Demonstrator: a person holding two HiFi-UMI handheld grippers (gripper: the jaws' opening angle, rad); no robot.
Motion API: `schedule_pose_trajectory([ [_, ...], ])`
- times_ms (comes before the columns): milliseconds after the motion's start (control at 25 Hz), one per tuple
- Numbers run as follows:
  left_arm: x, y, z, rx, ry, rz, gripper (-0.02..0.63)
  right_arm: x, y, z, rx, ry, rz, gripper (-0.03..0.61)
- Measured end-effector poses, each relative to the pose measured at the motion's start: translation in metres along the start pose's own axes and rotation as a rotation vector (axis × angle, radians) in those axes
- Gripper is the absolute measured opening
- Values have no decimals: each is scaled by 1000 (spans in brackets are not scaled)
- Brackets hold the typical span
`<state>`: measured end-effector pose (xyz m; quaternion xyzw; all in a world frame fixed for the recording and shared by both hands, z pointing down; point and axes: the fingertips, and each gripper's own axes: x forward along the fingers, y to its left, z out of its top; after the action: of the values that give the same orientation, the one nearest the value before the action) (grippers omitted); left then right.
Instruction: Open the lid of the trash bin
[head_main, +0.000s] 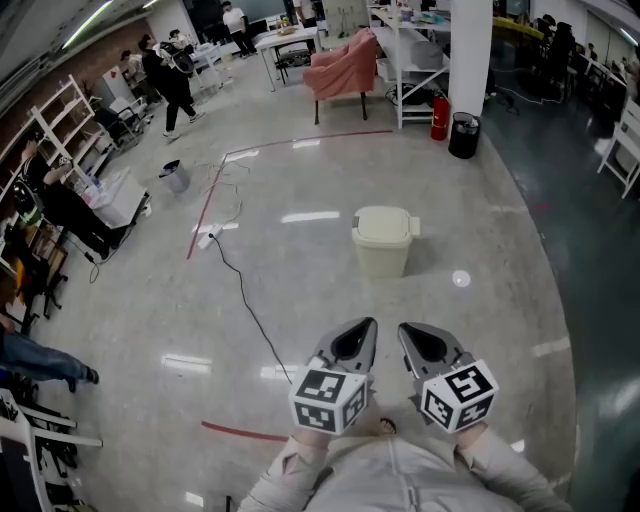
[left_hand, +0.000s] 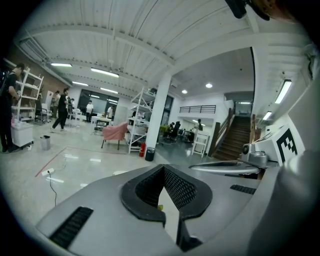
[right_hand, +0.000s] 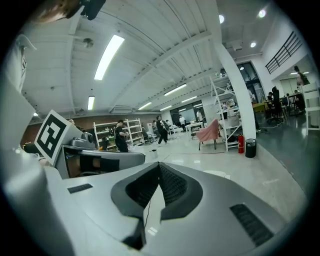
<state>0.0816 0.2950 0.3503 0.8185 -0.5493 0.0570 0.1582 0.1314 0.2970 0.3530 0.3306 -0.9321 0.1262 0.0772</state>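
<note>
The trash bin is a small cream-coloured bin that stands alone on the shiny grey floor, with its lid down. In the head view both grippers are held close to the person's body, well short of the bin and side by side. My left gripper points toward the bin, its jaws closed together with nothing between them. My right gripper sits just to its right, also shut and empty. In the left gripper view my left gripper has its tips meeting. The right gripper view shows the same of my right gripper.
A black cable runs across the floor left of the bin, and a red tape line lies near the person's feet. Far behind are a pink chair, a white pillar, a black bin and a fire extinguisher. People stand at the left.
</note>
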Motion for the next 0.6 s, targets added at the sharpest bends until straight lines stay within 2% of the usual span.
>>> schedule_pose_trajectory([
  [320,33,29,7,-13,3,3,3,31,-23,4,12,6,-9,5],
  [600,76,62,28,-9,9,-11,3,74,-53,21,10,9,-22,5],
])
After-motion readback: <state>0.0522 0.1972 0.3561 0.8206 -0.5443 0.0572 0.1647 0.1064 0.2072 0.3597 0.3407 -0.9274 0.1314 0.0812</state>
